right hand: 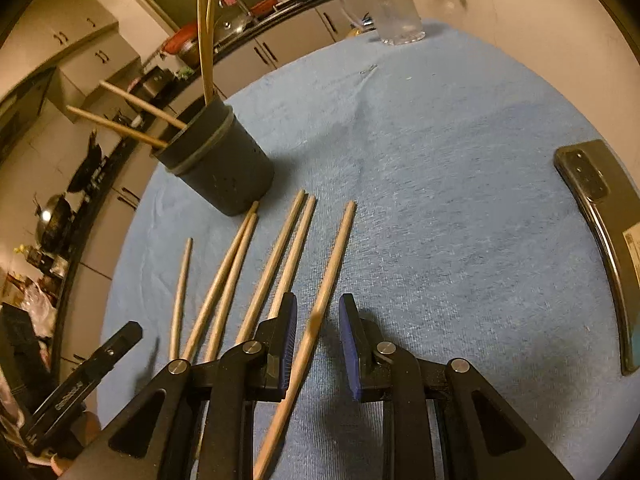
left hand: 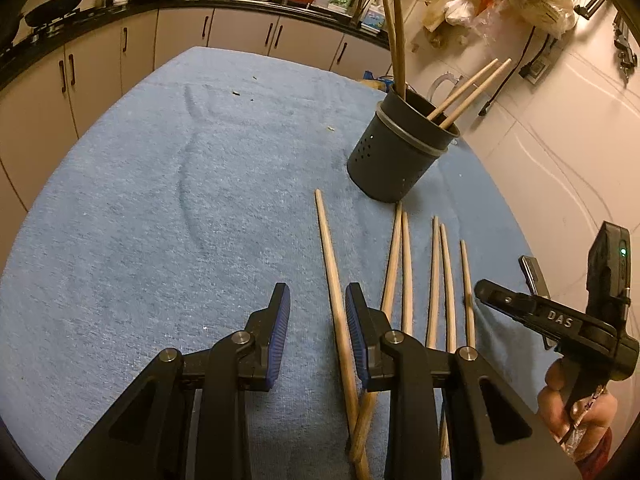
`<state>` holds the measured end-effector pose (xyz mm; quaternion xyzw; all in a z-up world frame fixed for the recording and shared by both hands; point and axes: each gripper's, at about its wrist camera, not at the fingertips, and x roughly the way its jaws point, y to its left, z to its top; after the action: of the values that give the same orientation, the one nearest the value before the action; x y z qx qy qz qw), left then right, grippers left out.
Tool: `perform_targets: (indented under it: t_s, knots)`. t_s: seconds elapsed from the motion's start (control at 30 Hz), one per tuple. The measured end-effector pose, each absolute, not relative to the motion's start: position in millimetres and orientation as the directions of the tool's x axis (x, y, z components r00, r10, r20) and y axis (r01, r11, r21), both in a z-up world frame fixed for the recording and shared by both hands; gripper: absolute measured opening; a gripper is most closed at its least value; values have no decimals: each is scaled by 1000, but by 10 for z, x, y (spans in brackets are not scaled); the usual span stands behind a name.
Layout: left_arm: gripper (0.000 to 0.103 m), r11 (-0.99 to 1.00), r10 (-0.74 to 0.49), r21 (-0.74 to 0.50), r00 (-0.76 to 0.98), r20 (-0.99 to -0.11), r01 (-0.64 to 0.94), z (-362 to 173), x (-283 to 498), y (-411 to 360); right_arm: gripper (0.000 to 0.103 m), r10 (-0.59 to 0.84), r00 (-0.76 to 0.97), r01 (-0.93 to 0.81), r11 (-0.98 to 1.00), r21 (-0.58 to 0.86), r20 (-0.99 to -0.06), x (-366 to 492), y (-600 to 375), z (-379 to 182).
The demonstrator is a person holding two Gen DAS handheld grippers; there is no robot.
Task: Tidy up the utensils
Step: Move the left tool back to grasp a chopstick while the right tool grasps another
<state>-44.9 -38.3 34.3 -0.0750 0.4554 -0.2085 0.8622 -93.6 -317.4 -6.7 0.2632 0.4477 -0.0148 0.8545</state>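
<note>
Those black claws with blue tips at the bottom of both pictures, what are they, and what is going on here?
They are two hand-held grippers, one in each of a person's hands; there is no robot arm. Each carries a camera looking forward along its two fingers, so one picture comes from the left gripper and the other from the right gripper. You can see the right one from the side, with the hand holding it, in the left picture. On the blue towel lie six loose chopsticks. A dark holder already has four in it. A glass mug and a phone also sit there. Each gripper has one chopstick between its open fingers, the left chopstick and the right chopstick; neither is gripped yet.
</note>
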Motion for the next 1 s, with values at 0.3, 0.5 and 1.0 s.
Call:
perform_targets:
  t_s: [0.3, 0.5, 1.0]
  knots:
    - [27, 903, -425, -326, 471, -773, 279, 289, -338, -424, 15, 130, 542, 213, 934, 285, -830, -795, -2934, -88]
    - [27, 902, -422, -323, 428, -799, 287, 251, -217, -488, 12, 66, 494, 132, 980, 149, -867, -810, -2912, -56]
    - [27, 916, -368, -269, 354, -860, 298, 150, 124, -856, 13, 150, 496, 271, 909, 316, -856, -807, -3561, -36]
